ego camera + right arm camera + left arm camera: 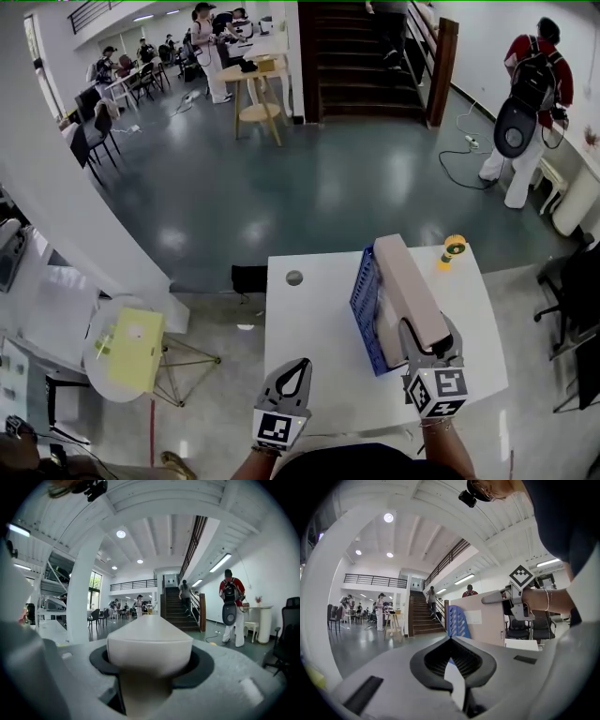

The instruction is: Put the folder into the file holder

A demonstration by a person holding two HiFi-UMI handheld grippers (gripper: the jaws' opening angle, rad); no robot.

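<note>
Closest, the left hand-held gripper (296, 366) sits fully closed over the tabletop (309, 319); the right hand-held gripper (429, 330) clamps the folder (405, 281), which stands against the file holder (364, 300).

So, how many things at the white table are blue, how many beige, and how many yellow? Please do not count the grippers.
Blue: 1 (file holder)
Beige: 1 (folder)
Yellow: 1 (small object)
Total: 3
</note>
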